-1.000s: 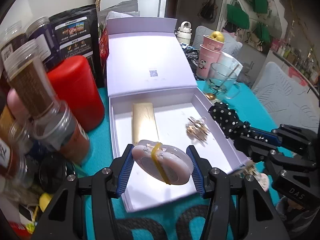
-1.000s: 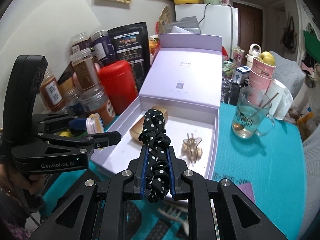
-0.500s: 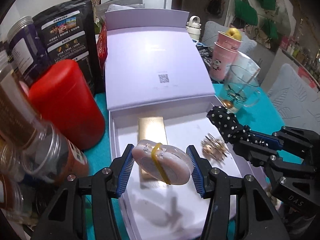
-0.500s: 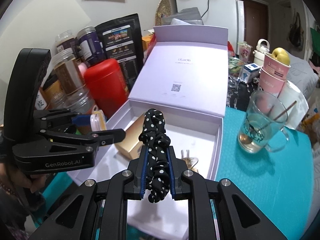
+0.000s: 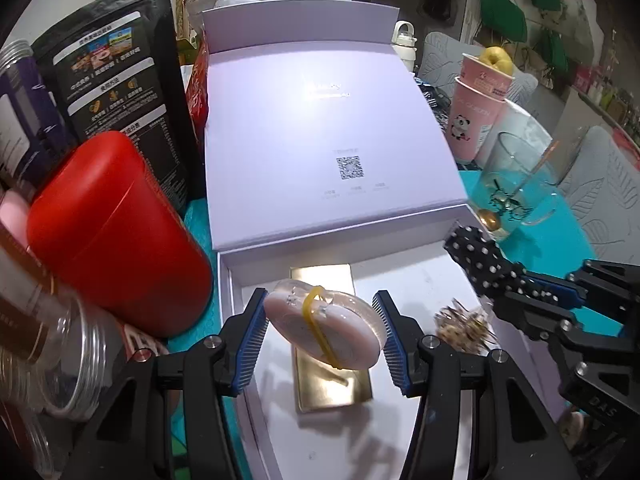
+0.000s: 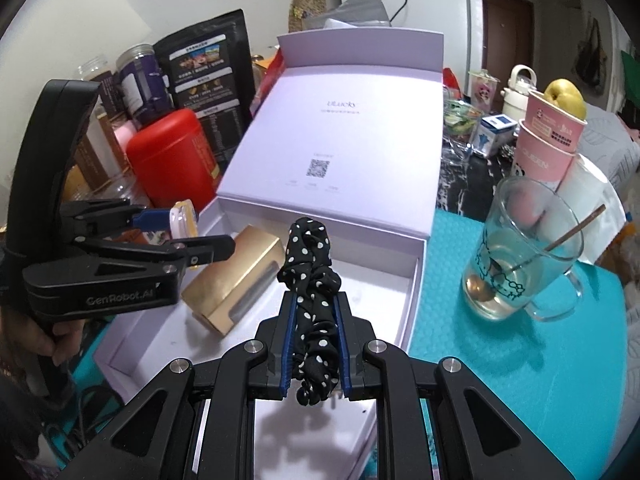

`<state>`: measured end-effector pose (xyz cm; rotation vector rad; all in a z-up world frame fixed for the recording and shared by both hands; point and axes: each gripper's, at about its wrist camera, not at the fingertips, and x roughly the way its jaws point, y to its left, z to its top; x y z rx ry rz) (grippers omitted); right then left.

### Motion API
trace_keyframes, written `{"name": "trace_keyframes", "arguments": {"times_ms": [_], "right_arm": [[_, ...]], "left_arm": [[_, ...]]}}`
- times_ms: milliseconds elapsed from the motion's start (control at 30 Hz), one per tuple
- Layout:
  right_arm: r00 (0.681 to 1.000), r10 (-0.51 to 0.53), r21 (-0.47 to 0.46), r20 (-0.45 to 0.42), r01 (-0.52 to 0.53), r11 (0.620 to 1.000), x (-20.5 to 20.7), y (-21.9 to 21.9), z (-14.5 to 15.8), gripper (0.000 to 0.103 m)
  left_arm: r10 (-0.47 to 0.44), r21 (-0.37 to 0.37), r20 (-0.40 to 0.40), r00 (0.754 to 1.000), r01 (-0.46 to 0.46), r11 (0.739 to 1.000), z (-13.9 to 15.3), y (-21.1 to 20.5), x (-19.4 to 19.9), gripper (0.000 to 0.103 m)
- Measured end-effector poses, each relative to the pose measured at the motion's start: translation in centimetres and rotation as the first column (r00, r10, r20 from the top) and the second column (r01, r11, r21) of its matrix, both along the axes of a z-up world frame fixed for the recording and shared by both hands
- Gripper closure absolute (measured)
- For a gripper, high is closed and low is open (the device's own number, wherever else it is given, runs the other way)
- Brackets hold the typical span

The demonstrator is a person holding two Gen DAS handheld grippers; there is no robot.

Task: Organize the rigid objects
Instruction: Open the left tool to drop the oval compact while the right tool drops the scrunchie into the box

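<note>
My left gripper (image 5: 320,334) is shut on a round pink compact (image 5: 324,330) with a yellow band, held above the open lilac box (image 5: 230,280) and over a gold bar box (image 5: 334,382) lying in it. A gold hair claw (image 5: 462,326) lies in the box to the right. My right gripper (image 6: 314,340) is shut on a black polka-dot scrunchie (image 6: 310,272), held over the box's (image 6: 414,280) near right part. The left gripper (image 6: 188,236) with the compact (image 6: 182,222) shows in the right wrist view, above the gold bar box (image 6: 234,272).
A red canister (image 5: 108,232), jars (image 5: 60,356) and a black pouch (image 5: 116,76) crowd the left of the box. A glass mug with a spoon (image 6: 524,252) and stacked pink cups (image 6: 548,140) stand on the teal mat (image 6: 500,360) to the right. The lid (image 5: 320,136) stands open behind.
Both grippers have moved forward over the box with their objects still held. The gold bar box now lies under the compact.
</note>
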<state>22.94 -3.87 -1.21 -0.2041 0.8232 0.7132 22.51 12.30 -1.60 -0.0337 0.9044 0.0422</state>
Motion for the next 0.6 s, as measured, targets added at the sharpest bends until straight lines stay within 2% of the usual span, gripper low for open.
{"name": "trace_keyframes", "arguments": {"times_ms": [67, 267, 433, 500, 600], "right_arm": [[1.0, -0.003, -0.009, -0.001, 0.003, 1.0, 0.2, 0.0, -0.3, 0.085], [1.0, -0.007, -0.017, -0.03, 0.007, 1.0, 0.6, 0.3, -1.4, 0.084], [0.999, 0.008, -0.049, -0.04, -0.01, 0.999, 0.4, 1.0, -2.4, 0.084], [0.999, 0.011, -0.053, -0.047, -0.013, 0.998, 0.5, 1.2, -2.6, 0.084], [0.998, 0.01, -0.06, -0.061, -0.014, 0.998, 0.4, 1.4, -2.9, 0.084]], "left_arm": [[0.009, 0.035, -0.004, 1.0, -0.008, 0.999, -0.5, 0.0, 0.5, 0.05], [0.023, 0.039, -0.022, 0.999, -0.023, 0.999, -1.6, 0.3, 1.3, 0.05], [0.058, 0.115, -0.056, 0.997, -0.051, 0.992, -2.0, -0.2, 2.0, 0.05], [0.062, 0.139, -0.046, 0.997, -0.055, 0.989, -2.1, -0.2, 1.9, 0.05], [0.051, 0.143, -0.052, 0.997, -0.043, 0.989, -2.2, -0.3, 1.8, 0.05]]}}
